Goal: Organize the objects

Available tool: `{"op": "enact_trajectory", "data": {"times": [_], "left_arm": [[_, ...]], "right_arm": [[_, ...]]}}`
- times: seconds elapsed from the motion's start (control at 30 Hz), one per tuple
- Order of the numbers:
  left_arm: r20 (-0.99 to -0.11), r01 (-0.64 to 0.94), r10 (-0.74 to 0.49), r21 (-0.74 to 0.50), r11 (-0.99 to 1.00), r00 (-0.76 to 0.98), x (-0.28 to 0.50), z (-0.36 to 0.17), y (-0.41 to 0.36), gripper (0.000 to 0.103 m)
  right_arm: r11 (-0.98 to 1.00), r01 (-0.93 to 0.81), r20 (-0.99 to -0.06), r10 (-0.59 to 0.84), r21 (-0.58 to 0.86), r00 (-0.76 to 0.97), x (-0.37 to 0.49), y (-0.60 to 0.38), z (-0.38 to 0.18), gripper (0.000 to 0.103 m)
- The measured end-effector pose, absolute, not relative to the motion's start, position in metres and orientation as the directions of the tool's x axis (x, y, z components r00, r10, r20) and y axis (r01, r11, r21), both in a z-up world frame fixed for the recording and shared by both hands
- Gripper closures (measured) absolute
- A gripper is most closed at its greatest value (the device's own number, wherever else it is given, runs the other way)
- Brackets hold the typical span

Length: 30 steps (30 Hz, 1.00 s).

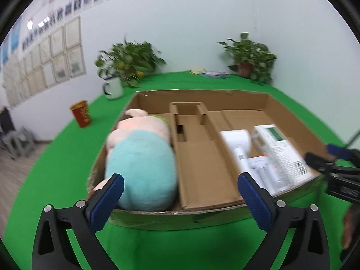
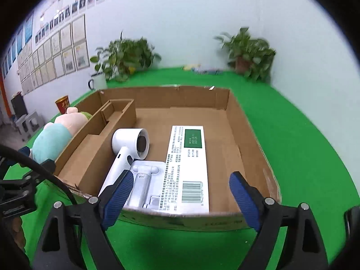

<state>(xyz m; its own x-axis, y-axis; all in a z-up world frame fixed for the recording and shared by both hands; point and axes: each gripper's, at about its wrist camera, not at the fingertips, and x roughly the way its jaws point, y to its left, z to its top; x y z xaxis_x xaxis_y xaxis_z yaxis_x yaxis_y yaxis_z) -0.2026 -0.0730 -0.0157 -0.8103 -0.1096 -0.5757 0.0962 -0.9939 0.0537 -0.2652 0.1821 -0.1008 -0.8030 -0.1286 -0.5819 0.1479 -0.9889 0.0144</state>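
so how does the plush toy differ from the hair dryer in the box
The plush toy is soft, pink and teal; the hair dryer is hard, smooth and white. The plush toy fills the left compartment of the cardboard box; the hair dryer lies in the wide right compartment, beside a white printed carton. The plush toy bulges above the box wall; the hair dryer lies low. Both are lying down, ungripped.

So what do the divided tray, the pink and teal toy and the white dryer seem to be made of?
Divided tray: brown corrugated cardboard, matte, with folded inserts and raw cut edges.
Toy: plush fabric, soft and fuzzy, with rounded stuffed bulges; blurred, so the weave is unclear.
Dryer: probably moulded plastic, smooth white with a slight sheen and a dark round opening at one end.
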Motion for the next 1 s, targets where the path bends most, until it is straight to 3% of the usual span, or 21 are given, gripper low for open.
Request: {"op": "enact_trajectory", "data": {"times": [0.13, 0.3, 0.53, 1.0], "left_arm": [[-0.573, 0.126, -0.130, 0.046, -0.991, -0.809, -0.204, -0.037, -0.075, 0.001], [-0.516, 0.145, -0.153, 0.057, -0.988, -0.843, -0.203, -0.049, -0.073, 0.000], [-0.526, 0.148, -0.155, 0.057, -0.987, -0.836, -0.210, -0.049, -0.075, 0.000], [-0.527, 0.149, -0.158, 0.060, -0.987, -0.835, -0.213, -0.050, -0.075, 0.000]], "right_arm": [[-0.995, 0.089, -0.562, -0.095, 0.037, -0.822, -0.269, 0.186, -0.117, 0.016], [-0.995, 0.070, -0.526, -0.023, -0.070, -0.850, -0.273, 0.177, -0.126, 0.014], [-0.996, 0.036, -0.511, 0.012, -0.083, -0.859, -0.276, 0.179, -0.130, 0.001], [-0.996, 0.040, -0.511, 0.006, -0.079, -0.859, -0.276, 0.182, -0.131, 0.001]]}}
